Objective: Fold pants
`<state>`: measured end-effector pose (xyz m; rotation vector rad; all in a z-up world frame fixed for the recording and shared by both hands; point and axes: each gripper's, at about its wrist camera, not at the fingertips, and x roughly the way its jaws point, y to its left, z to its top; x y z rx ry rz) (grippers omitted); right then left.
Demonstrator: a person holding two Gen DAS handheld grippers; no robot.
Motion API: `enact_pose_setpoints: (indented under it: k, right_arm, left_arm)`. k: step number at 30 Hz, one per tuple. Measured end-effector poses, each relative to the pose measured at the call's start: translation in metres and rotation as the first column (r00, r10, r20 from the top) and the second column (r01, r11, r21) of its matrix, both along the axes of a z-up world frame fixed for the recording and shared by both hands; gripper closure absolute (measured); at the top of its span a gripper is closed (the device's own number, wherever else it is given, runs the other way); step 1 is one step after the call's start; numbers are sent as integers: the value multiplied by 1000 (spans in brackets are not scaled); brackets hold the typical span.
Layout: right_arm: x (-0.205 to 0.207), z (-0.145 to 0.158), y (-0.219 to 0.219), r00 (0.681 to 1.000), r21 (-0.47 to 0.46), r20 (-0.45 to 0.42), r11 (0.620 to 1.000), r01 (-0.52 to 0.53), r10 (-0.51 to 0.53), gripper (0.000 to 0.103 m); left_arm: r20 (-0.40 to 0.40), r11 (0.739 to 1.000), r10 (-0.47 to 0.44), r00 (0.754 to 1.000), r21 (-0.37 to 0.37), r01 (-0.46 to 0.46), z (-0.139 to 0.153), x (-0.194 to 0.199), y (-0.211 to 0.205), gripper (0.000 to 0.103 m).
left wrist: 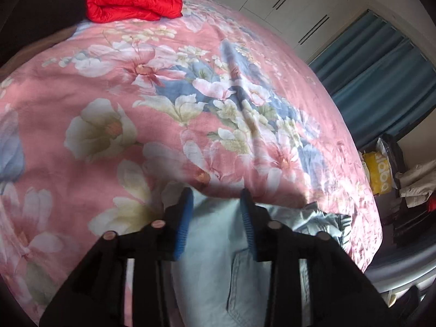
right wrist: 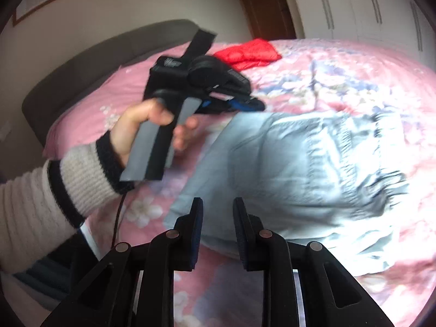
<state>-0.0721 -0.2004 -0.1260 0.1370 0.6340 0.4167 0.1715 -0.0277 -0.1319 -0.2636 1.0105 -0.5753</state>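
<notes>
Looks partway done: pale denim pants (right wrist: 286, 169) bunched, roughly doubled, mid-right on the floral bed (right wrist: 354, 62). Still needs smoothing plus another fold. Left hand-held gripper (left wrist: 216, 194) half open over the denim; right hand-held gripper (right wrist: 218, 204) narrow, gripping nothing.

The pants (right wrist: 286, 169) are pale blue denim. The bedspread (left wrist: 169, 114) is pink with white, cream and blue flowers. A folded red garment (left wrist: 130, 0) lies on it. The left hand-held gripper (left wrist: 217, 196) is black with blue pads (left wrist: 185, 212). The curtain (left wrist: 381, 76) is teal, and the sleeve (right wrist: 54, 190) is cream with black stripes.
</notes>
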Motion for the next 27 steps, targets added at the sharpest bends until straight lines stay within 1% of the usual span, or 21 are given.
enact_pose_setpoints:
  k: [1,3,4,5,7,8,9,10,11,13,16,19,20,21,23,24,26,27]
  right_arm:
    - [3,5,-13,999,-3,16,999,45,-45,78]
    - [13,11,-38,988,-20,4,988,153,-153,78]
    - [16,12,-49,982,-18,-1,982,189,-189,78]
    - [18,12,-58,976,-17,-1,976,218,-218,78]
    - [23,4,-70,967,-30,-32,967,252,-253,78]
    - [26,-5,-73,965,-26,-65,968,251,-252,78]
    - [28,-17,-74,961,-20,-118,969,247,-248,78]
    - [29,-30,-76,956,-27,-172,971,238,-239,78]
    - [29,-39,-75,952,-36,-196,972,231,-233,78]
    - [16,-39,-66,959,-60,-169,974,219,-226,78]
    - [5,-27,-61,955,-67,-179,972,227,-236,78]
    - [-3,-18,-47,973,-69,-112,978,195,-202,78]
    - [-7,-19,-43,976,-81,-103,979,186,-194,78]
    - [-7,-24,-40,975,-96,-113,979,180,-191,74]
    - [-5,-40,-38,970,-114,-151,978,175,-191,74]
    - [-6,-43,-38,970,-103,-149,978,181,-195,74]
    - [-9,-39,-40,970,-91,-147,979,180,-192,74]
    - [-10,-36,-42,970,-77,-157,981,177,-188,73]
  left_arm:
    - [16,1000,-20,1000,6,20,3,-13,0,56]
    - [39,997,-69,997,20,68,5,-42,-1,56]
    - [52,995,-95,994,29,93,4,-58,-2,56]
    - [61,992,-126,990,38,124,1,-73,-4,56]
    - [67,984,-170,983,66,166,-10,-99,-9,57]
    - [56,978,-196,979,90,190,-19,-109,-13,57]
    - [55,972,-209,976,122,201,-28,-116,-16,57]
    - [66,967,-211,975,160,198,-35,-123,-19,58]
    - [76,961,-218,973,190,201,-39,-127,-21,57]
    - [77,959,-210,975,209,190,-36,-128,-22,57]
    - [61,962,-202,977,200,187,-26,-132,-19,57]
    - [79,958,-221,972,202,201,-24,-150,-16,56]
    - [76,956,-226,971,207,206,-28,-155,-15,56]
    - [72,953,-228,971,222,207,-34,-161,-14,56]
    - [89,950,-229,969,238,202,-41,-173,-11,56]
    - [92,954,-224,970,226,199,-41,-176,-8,55]
    - [62,967,-200,978,174,186,-37,-177,2,55]
    - [43,974,-185,982,142,178,-35,-175,8,53]
